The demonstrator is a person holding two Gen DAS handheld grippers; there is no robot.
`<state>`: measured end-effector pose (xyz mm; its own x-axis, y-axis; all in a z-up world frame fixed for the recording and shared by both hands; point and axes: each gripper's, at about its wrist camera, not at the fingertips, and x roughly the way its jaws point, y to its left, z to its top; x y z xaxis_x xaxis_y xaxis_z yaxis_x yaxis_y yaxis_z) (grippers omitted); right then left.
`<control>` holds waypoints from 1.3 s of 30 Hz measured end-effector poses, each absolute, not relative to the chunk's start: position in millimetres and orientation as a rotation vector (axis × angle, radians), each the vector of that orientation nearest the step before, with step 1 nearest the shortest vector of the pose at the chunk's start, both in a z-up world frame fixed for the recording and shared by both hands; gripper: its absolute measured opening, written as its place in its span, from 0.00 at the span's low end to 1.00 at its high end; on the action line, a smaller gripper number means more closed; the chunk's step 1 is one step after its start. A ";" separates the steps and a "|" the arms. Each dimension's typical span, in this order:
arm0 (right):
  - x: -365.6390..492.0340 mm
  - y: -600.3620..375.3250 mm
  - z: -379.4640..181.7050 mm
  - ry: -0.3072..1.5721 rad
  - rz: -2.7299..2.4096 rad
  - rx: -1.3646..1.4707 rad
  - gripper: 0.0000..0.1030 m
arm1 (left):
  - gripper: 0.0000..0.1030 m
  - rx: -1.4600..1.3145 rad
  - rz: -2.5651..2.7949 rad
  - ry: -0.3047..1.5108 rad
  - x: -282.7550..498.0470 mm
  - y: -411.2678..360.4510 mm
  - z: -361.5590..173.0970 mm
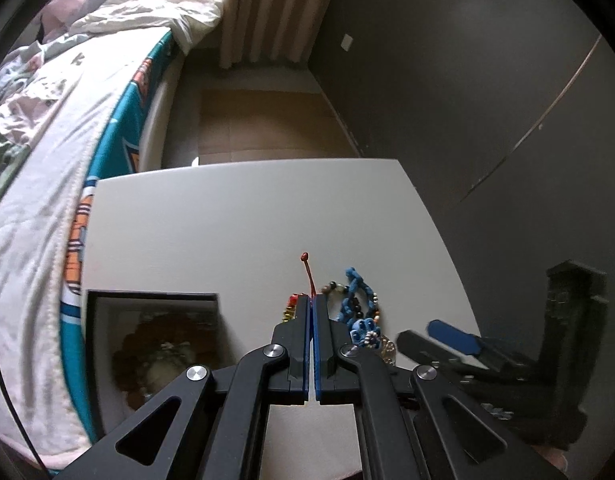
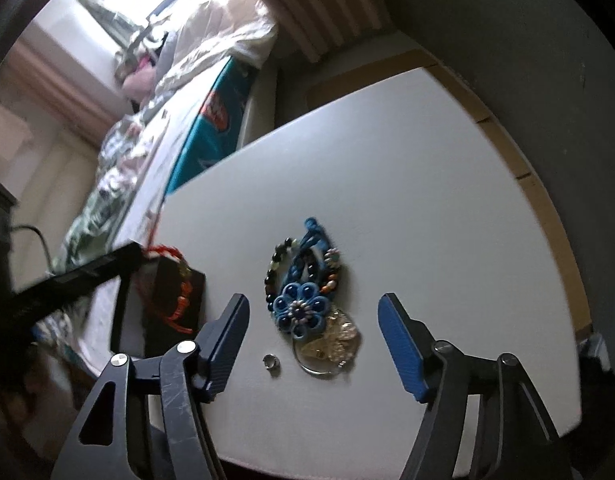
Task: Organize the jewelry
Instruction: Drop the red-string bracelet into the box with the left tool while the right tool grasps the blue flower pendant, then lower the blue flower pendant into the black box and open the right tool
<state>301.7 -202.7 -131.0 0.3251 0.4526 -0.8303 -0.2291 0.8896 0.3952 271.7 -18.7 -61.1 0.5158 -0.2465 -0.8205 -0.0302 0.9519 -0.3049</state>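
Observation:
My left gripper (image 1: 312, 299) is shut on a red cord bracelet (image 1: 306, 270) with red and gold beads, held above the white table (image 1: 227, 220). In the right wrist view the same red bracelet (image 2: 163, 251) hangs over the black jewelry box (image 2: 173, 300). A pile of jewelry lies on the table: a blue flower bracelet (image 2: 301, 306), a dark bead bracelet (image 2: 273, 266), a gold piece on a ring (image 2: 335, 340) and a small silver ring (image 2: 271, 362). My right gripper (image 2: 313, 312) is open, its fingers either side of the pile.
The black box (image 1: 155, 344) with brown beads inside sits at the table's left edge, against a bed (image 1: 47, 140) with white bedding. A dark wall (image 1: 487, 100) runs along the right. A curtain (image 1: 267, 8) hangs at the back.

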 end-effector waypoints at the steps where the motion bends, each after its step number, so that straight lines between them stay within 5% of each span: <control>1: 302.3 -198.5 -133.1 1.163 0.449 0.206 0.63 | 0.00 -0.299 -0.129 1.020 270.0 -15.5 -59.0; 8: 306.2 -169.7 -144.5 1.170 0.401 0.049 0.63 | 0.00 -0.310 -0.122 0.995 255.4 2.6 -48.6; 10: 306.5 -164.1 -148.6 1.176 0.396 -0.004 0.53 | 0.00 -0.315 -0.120 0.989 250.9 9.3 -45.3; 11: 306.6 -161.6 -151.2 1.183 0.391 -0.029 0.38 | 0.00 -0.318 -0.119 0.985 248.5 12.6 -43.9; 14: 303.6 -162.3 -146.2 1.160 0.382 -0.047 0.31 | 0.00 -0.321 -0.112 0.974 241.4 20.0 -38.8; 31: 261.8 -174.6 -64.3 0.929 0.597 0.258 0.30 | 0.02 -0.340 -0.110 0.954 220.9 53.3 -31.2; 33: 258.5 -164.9 -56.7 0.914 0.633 0.257 0.30 | 0.12 -0.329 -0.088 0.977 221.0 57.4 -34.9; 35: 256.6 -151.8 -48.7 0.900 0.667 0.251 0.30 | 0.58 -0.363 -0.076 0.985 219.6 66.4 -36.6; 36: 255.9 -148.3 -46.3 0.897 0.679 0.245 0.30 | 0.68 -0.378 -0.071 0.971 217.1 70.8 -35.1; 39: 256.4 -129.2 -40.5 0.900 0.716 0.216 0.30 | 0.75 -0.389 -0.044 0.914 208.3 82.6 -26.4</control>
